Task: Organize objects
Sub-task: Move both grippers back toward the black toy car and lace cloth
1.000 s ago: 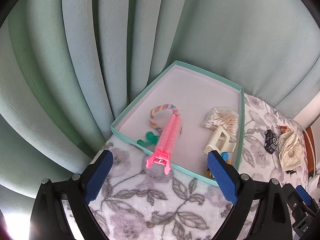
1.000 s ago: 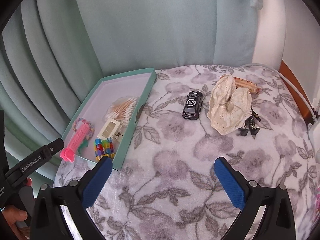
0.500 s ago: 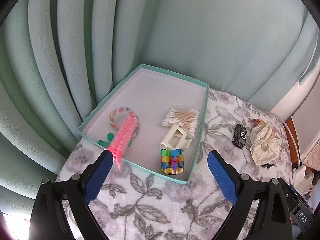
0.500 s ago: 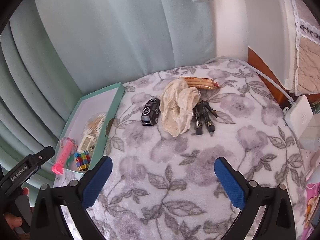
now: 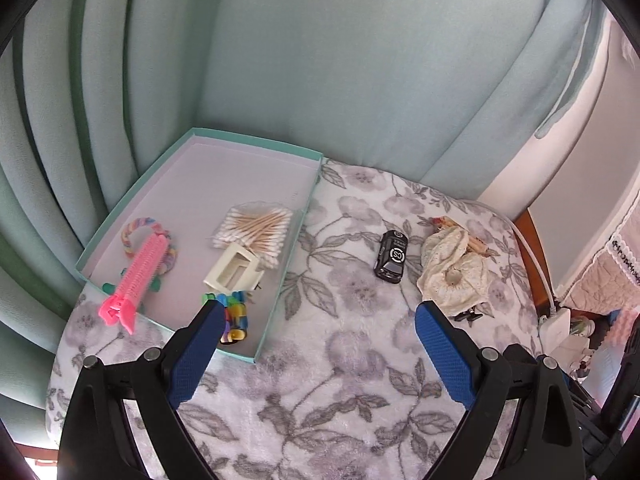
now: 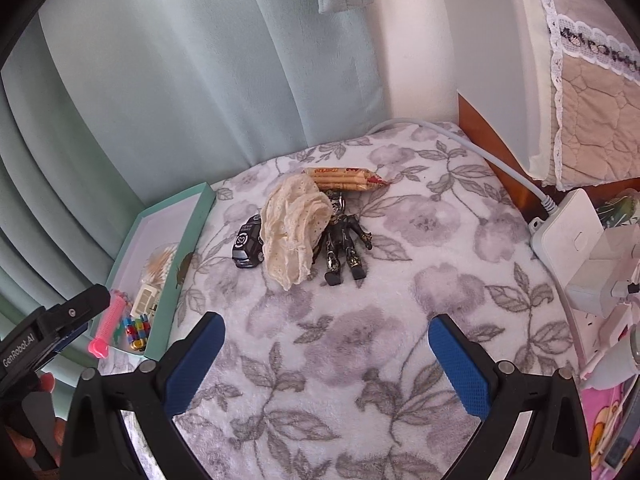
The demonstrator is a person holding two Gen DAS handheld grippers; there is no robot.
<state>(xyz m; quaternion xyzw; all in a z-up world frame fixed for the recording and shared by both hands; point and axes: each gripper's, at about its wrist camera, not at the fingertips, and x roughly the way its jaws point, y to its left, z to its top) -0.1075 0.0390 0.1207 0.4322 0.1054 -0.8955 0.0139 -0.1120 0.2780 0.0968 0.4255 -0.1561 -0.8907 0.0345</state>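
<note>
Both grippers hover above a round table under a fleecy white cloth with grey flower print (image 6: 360, 344). Left gripper (image 5: 318, 322): blue-padded fingers spread wide, nothing between them. Right gripper (image 6: 326, 338): likewise spread and empty. Shallow teal cardboard tray (image 5: 280, 280) sits at the table's left edge against pale green curtains (image 5: 320, 60). In the tray: pink ridged hair clip (image 5: 138, 276), its tip overhanging the near rim; pastel braided hair tie (image 5: 134, 232) partly under the clip; clear bag of wooden cotton swabs (image 5: 258, 228); cream rectangular claw clip (image 5: 234, 270) touching the swab bag; multicoloured bead block (image 5: 236, 316) at the near corner. Outside the tray, on the cloth: small black toy car (image 6: 248, 244), just beside a crumpled cream lace cloth (image 6: 296, 232); black and gold action figure (image 6: 344, 240) partly under the lace; wrapped pack of tan biscuit sticks (image 6: 344, 178) behind it. White power strip (image 6: 568, 236) with grey cable at the right edge.
</note>
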